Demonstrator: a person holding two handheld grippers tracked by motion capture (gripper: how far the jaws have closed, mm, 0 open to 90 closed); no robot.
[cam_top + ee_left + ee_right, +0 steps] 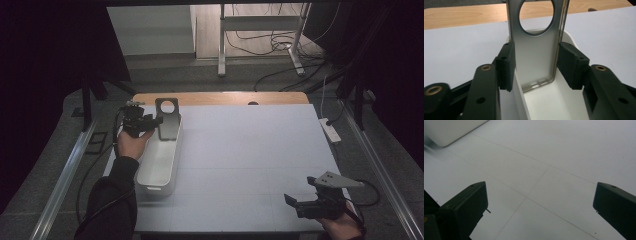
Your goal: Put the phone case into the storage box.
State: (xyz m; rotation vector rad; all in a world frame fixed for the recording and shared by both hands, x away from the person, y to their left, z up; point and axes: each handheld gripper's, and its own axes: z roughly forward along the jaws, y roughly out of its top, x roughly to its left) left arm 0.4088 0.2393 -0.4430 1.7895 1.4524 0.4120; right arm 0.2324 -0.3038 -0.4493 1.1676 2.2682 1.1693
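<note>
A grey phone case (167,117) with a round camera cut-out stands upright over the far end of a long white bin (159,167) at the left of the table. My left gripper (151,121) is shut on it. In the left gripper view its pads (506,66) press both long edges of the phone case (535,50), whose lower end hangs inside the bin (520,102). At the front right corner my right gripper (295,202) is held low and open. In the right gripper view its jaws (540,202) stand wide apart over the bare white mat (554,157).
The white mat (250,160) covers most of a wooden table (220,97). A white power strip (330,130) lies off the right edge. Metal rails (380,170) run along both sides. A corner of the bin (446,132) lies at the upper left of the right gripper view.
</note>
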